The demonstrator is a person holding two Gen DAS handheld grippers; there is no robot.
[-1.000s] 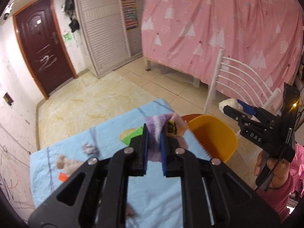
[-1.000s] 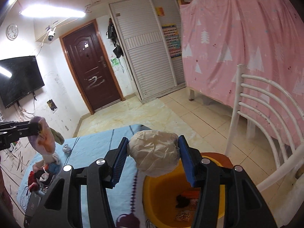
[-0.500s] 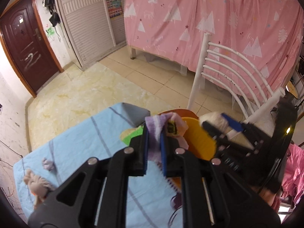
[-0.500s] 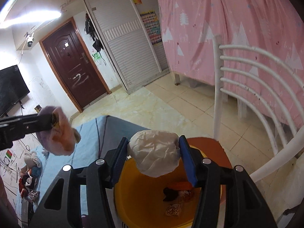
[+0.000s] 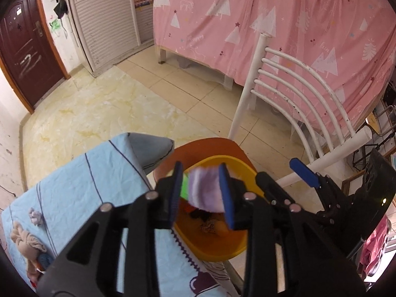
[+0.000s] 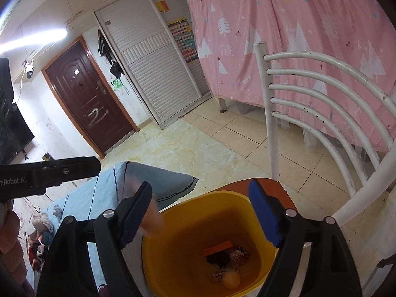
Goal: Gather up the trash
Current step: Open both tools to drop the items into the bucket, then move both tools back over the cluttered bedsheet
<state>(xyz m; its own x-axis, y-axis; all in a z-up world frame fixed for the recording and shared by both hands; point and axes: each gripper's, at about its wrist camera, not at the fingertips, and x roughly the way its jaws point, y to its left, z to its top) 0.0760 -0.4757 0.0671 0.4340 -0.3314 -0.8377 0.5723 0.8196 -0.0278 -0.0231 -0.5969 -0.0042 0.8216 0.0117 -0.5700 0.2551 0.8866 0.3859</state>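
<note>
My left gripper (image 5: 200, 168) hangs over the yellow bin (image 5: 222, 255), its jaws opening. A blurred purple wad (image 5: 205, 193) sits loose between the pads, with a gap on its left side. In the right wrist view that wad (image 6: 151, 220) is a pale pink streak at the bin's left rim. My right gripper (image 6: 200, 188) is above the yellow bin (image 6: 185, 247), jaws still opening and nothing between them. A pale crumpled ball (image 6: 231, 279) lies at the bin's bottom with other scraps. The right gripper (image 5: 277, 170) also shows beside the left one.
The bin stands on the brown seat (image 6: 262, 185) of a white chair (image 6: 272, 123). A table with a light blue cloth (image 5: 74, 185) adjoins it, with a beige wad (image 5: 24, 242) and a small purple scrap (image 5: 36, 216) at its left end. Tiled floor and a pink curtain (image 5: 272, 24) lie beyond.
Both grippers moved over the bin. The right jaws spread and the white wad they held is gone from between them. The left jaws parted from the purple wad.
</note>
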